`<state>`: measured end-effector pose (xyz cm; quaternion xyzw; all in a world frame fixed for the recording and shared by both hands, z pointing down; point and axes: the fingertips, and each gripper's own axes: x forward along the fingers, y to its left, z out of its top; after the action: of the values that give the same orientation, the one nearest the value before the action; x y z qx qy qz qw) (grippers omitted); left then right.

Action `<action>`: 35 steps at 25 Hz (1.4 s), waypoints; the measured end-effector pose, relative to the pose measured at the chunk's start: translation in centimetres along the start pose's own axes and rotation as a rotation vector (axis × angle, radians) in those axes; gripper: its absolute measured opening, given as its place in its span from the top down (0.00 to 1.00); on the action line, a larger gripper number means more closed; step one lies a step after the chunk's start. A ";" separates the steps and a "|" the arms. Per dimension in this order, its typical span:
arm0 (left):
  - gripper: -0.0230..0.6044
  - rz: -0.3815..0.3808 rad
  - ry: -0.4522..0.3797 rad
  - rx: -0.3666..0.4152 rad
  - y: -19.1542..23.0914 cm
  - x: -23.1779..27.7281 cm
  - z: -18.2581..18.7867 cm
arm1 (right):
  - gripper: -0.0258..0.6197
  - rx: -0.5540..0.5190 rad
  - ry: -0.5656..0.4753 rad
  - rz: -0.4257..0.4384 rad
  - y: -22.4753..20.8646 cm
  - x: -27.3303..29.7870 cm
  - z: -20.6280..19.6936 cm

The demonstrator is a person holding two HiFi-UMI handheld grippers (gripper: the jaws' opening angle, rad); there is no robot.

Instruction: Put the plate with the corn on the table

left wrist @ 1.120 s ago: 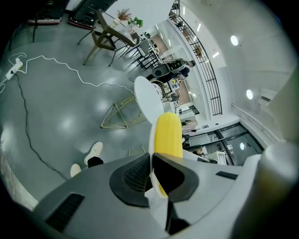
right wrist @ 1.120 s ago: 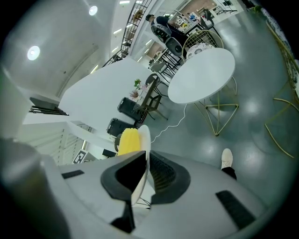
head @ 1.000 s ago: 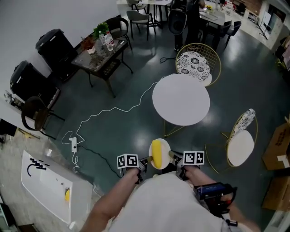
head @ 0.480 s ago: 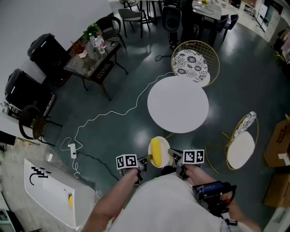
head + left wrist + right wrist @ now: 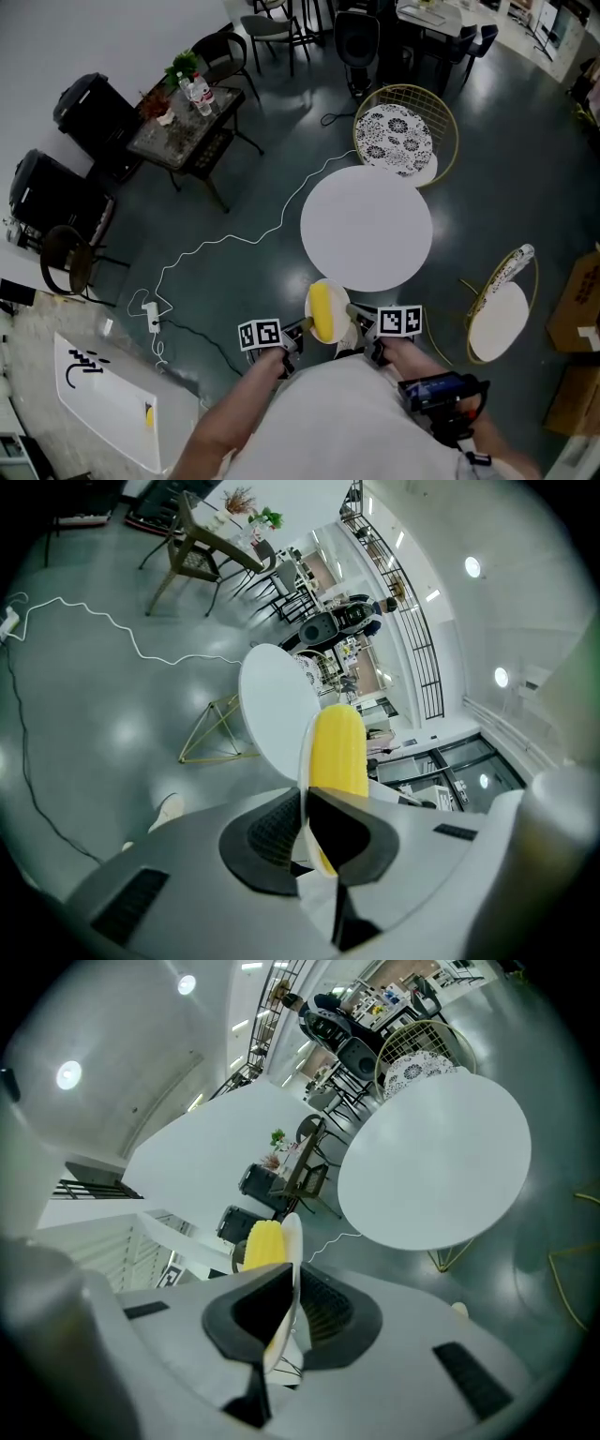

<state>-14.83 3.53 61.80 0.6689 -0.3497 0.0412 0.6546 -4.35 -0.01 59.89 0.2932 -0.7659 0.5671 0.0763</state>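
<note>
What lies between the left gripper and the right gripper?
A round white plate carrying a yellow corn cob; the left gripper and the right gripper are shut on its opposite rims, as the head view shows.

Head view: the person's torso, bottom centre, covers the floor beneath it. The cardboard box is cut off by the right edge. Items on the dark side table, upper left, are too small to tell.

Left gripper view: the left gripper, clamped on the plate, covers its near rim and the corn's lower end.

Right gripper view: the right gripper, also clamped there, hides most of the corn.
</note>
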 end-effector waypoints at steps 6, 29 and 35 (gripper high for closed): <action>0.91 0.001 -0.012 0.009 -0.6 0.9 0.8 | 0.91 -0.023 -0.012 0.013 -0.2 -0.3 1.5; 0.92 0.017 0.172 0.094 -0.5 3.0 8.1 | 0.91 0.082 -0.136 -0.058 -1.3 2.7 5.9; 0.92 -0.003 0.222 0.130 -0.4 3.3 10.6 | 0.91 0.115 -0.193 -0.094 -1.2 3.9 7.3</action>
<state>-16.44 -7.46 61.69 0.7017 -0.2706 0.1364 0.6448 -5.31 -8.30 60.09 0.3860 -0.7212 0.5751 0.0118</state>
